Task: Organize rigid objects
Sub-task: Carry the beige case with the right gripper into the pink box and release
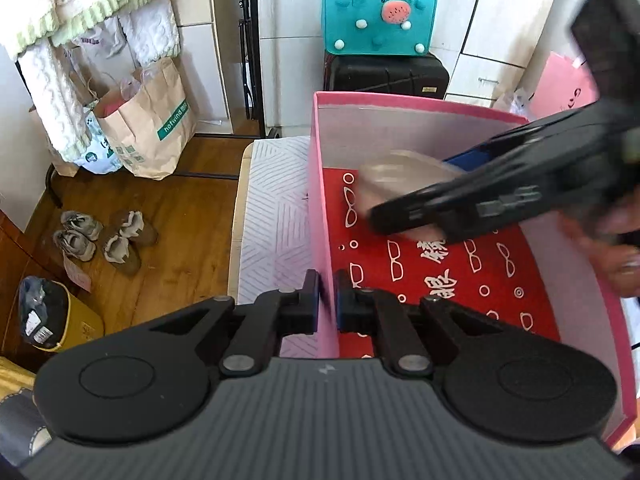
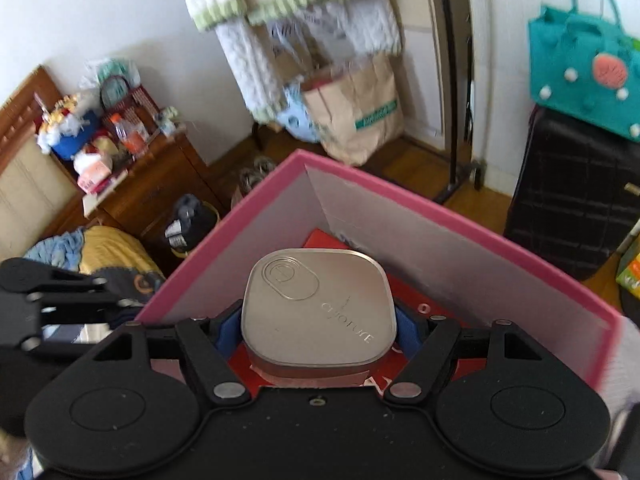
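The right hand-held gripper [image 2: 318, 330] clamps a silver tin [image 2: 318, 312] above the pink box [image 2: 460, 216] at frame centre; the left hand-held gripper [image 1: 328, 300] pinches the box's left wall

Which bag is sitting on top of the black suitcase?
The teal bag with the pink fruit face; the brown paper bag stands on the floor instead.

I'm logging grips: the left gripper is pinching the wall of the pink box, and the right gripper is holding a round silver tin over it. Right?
Not quite: the silver tin is square with rounded corners, as the right wrist view shows. The rest stands: the left gripper pinches the pink box wall, and the right gripper holds the tin over it.
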The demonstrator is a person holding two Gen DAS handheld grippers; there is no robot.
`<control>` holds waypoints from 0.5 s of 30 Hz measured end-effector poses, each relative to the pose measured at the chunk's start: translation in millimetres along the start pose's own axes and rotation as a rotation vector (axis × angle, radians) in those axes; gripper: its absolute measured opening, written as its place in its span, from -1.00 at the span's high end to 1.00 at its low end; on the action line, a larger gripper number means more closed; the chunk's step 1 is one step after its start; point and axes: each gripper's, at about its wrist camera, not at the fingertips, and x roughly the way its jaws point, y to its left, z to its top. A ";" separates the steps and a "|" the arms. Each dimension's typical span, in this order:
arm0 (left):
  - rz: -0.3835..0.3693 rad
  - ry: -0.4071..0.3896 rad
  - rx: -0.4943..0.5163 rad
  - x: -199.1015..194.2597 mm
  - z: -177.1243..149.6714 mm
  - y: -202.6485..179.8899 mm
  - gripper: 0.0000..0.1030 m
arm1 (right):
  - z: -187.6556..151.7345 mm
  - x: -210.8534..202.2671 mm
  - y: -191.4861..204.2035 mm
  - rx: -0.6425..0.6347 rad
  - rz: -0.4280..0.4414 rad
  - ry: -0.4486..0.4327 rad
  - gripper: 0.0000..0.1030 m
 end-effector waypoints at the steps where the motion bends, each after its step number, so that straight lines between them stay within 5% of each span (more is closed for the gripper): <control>1: -0.001 -0.005 -0.001 -0.4 -1.8 -1.0 0.87 | 1.2 6.2 -0.4 0.010 -0.006 0.010 -0.52; 15: -0.011 -0.030 0.023 -1.2 -4.8 -1.8 0.85 | 6.3 46.5 4.8 -0.036 -0.112 0.078 -0.55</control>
